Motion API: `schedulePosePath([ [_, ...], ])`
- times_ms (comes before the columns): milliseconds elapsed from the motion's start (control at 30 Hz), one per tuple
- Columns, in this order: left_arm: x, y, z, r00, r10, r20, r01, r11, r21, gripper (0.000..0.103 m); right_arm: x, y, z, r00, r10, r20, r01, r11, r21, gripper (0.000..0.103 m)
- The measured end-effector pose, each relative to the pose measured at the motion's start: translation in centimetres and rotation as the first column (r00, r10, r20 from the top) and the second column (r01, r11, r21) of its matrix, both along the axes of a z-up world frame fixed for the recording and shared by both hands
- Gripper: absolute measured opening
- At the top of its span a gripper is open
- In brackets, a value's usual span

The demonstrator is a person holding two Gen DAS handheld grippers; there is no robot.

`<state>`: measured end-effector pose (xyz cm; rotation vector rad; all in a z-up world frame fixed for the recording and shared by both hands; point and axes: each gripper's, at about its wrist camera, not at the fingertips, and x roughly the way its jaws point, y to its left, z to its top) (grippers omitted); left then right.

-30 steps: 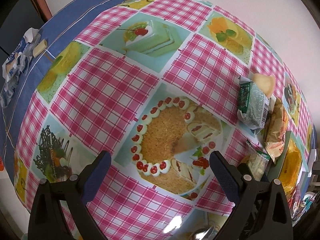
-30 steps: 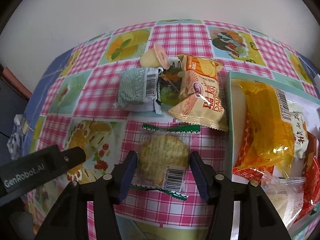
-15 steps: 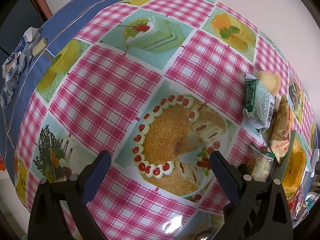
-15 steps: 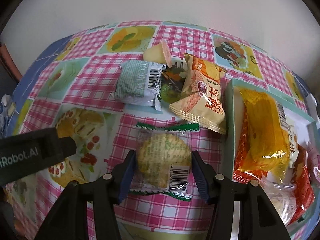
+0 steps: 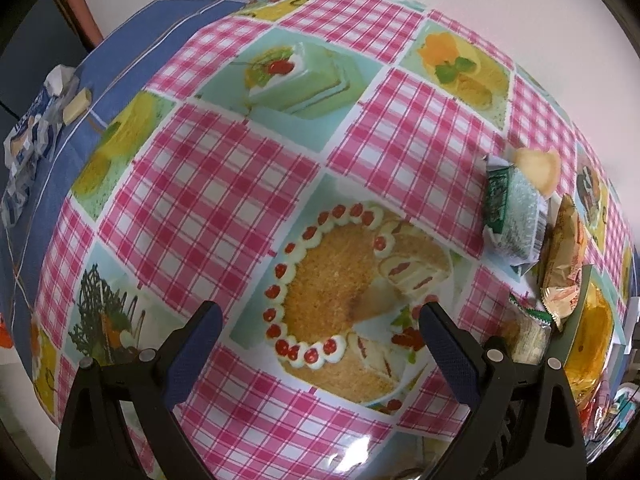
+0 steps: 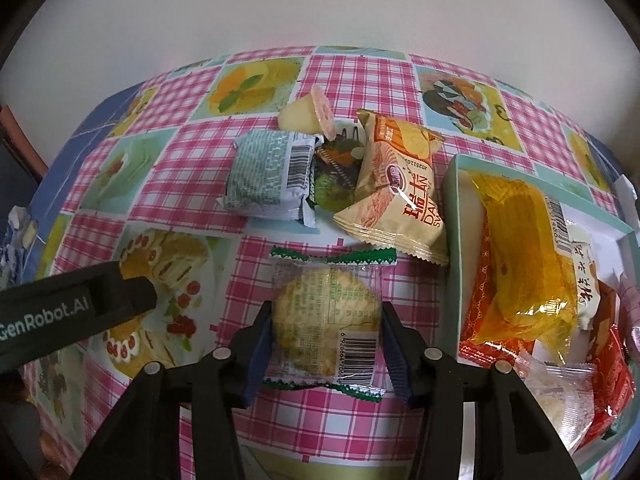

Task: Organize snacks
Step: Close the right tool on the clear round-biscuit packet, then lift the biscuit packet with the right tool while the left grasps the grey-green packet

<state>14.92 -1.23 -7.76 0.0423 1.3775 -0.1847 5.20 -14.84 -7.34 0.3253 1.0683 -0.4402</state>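
A clear packet with a round cracker point(image 6: 326, 304) and green zigzag ends lies on the checked tablecloth. My right gripper point(image 6: 326, 316) is down over it, its jaws closing, and the blue pads meet the wrapper's two sides. The same packet point(image 5: 524, 332) shows at the right edge of the left wrist view. Over the printed cake picture my left gripper point(image 5: 320, 316) stands open with nothing between its fingers. Its black body point(image 6: 72, 308) shows at the left of the right wrist view.
A teal tray point(image 6: 454, 216) on the right holds a yellow packet point(image 6: 520, 248) and several other snacks. Behind the cracker lie a green-white packet point(image 6: 268, 174), a beige packet point(image 6: 400, 196) and a jelly cup point(image 6: 304, 116). Crumpled wrappers point(image 5: 36, 128) sit on the blue cloth, far left.
The right gripper has come closer to the cracker packet and its jaws have narrowed onto the wrapper's sides. The left gripper has stayed where it was, open.
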Motion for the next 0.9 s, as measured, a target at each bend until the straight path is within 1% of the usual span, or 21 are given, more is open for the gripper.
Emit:
schedulePosePath([
  [133,0.5,-0.7,0.7,0.999,-0.017,0.037,0.019,0.999,-0.045,0.099,-0.3,-0.6,1.3,0.999,-0.022,0.034,0.022,1.000,0.001,0.053],
  [300,1.3,-1.6,2.0,0.993,-0.034,0.116,0.046,0.994,-0.099,0.099,-1.2,-2.2,3.2,0.994,-0.066,0.092,0.065,0.998,0.016,0.053],
  [400,1.4,-2.2,2.7,0.988,-0.033,0.148,0.055,0.988,-0.143,0.099,-1.9,-3.4,4.0,0.989,-0.097,0.113,0.096,0.995,0.016,0.053],
  [467,1.5,-2.9,3.1,0.987,-0.047,0.153,0.073,0.984,-0.164,0.099,-2.2,-4.3,4.4,0.985,-0.118,0.126,0.117,0.993,0.015,0.053],
  [600,1.7,-4.9,3.7,0.978,-0.110,0.179,0.142,0.974,-0.176,0.099,-2.9,-5.4,5.2,0.978,-0.142,0.153,0.141,0.990,0.019,0.053],
  [733,0.8,-6.1,3.9,0.972,-0.104,0.210,0.147,0.969,-0.201,0.099,-3.4,-6.3,5.7,0.971,-0.163,0.176,0.162,0.987,0.024,0.053],
  [833,1.0,-7.2,4.2,0.963,-0.116,0.243,0.168,0.964,-0.206,0.093,-3.7,-6.8,6.1,0.967,-0.172,0.189,0.170,0.985,0.027,0.053],
  [900,1.2,-8.0,4.3,0.958,-0.124,0.257,0.181,0.961,-0.209,0.087,-3.9,-7.2,6.2,0.964,-0.181,0.197,0.178,0.983,0.032,0.053],
])
